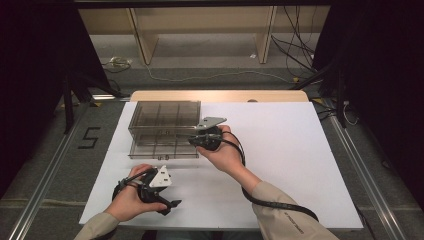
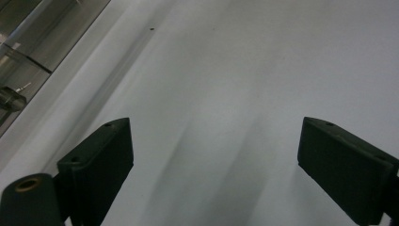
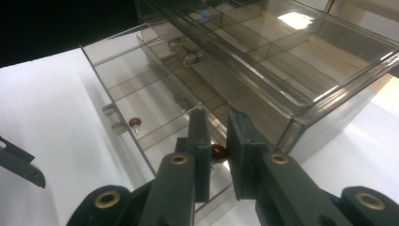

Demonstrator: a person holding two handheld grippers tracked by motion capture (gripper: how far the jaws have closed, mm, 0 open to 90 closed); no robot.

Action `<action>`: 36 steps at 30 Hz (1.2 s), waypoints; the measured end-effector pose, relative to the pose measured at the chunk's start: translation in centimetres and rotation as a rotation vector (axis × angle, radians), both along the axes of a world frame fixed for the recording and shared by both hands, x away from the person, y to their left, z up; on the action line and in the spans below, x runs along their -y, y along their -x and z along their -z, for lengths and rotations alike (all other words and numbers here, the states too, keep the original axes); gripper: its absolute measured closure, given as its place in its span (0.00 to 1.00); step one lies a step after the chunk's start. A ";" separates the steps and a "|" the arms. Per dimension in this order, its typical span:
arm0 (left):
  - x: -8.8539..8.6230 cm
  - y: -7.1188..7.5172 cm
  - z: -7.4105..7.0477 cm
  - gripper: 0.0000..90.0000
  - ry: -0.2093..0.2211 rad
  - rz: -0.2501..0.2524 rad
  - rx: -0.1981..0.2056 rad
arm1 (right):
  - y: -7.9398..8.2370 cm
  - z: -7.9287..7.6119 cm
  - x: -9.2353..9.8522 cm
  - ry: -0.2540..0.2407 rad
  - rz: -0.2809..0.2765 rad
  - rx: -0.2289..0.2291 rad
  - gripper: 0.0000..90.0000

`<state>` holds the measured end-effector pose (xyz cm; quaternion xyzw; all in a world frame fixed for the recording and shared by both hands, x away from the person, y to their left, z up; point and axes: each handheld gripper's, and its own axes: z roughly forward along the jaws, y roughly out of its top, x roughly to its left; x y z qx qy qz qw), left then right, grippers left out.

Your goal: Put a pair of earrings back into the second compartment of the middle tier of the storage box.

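Left hand: my left hand (image 1: 131,196) sits low and near me, wrapped round the black two-jaw left gripper (image 1: 170,205)
Left jaws: spread wide apart, nothing between them
Right hand: my right hand (image 1: 226,152) reaches forward, forearm angled in from my right
Right jaws: the black two-jaw right gripper (image 3: 217,141) has them drawn close together

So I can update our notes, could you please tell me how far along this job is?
Done: the lower drawer of the clear cabinet stands pulled out, with one red bead lying inside. In hand: the right gripper is shut on a second red bead above that drawer. Left: releasing it, then probably closing the drawer; the left gripper hovers open over the table.
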<state>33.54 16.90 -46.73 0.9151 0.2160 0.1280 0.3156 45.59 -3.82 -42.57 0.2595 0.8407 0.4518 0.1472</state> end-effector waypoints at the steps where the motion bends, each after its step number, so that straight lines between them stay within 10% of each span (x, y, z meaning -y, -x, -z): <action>1: 0.0 0.0 0.0 0.12 -0.004 0.003 0.000 | 0.0 0.0 -0.1 0.001 -0.001 0.000 0.89; 36: 0.0 0.0 0.0 0.12 0.006 0.000 0.007 | 0.1 0.0 -2.2 0.007 -0.034 -0.003 0.89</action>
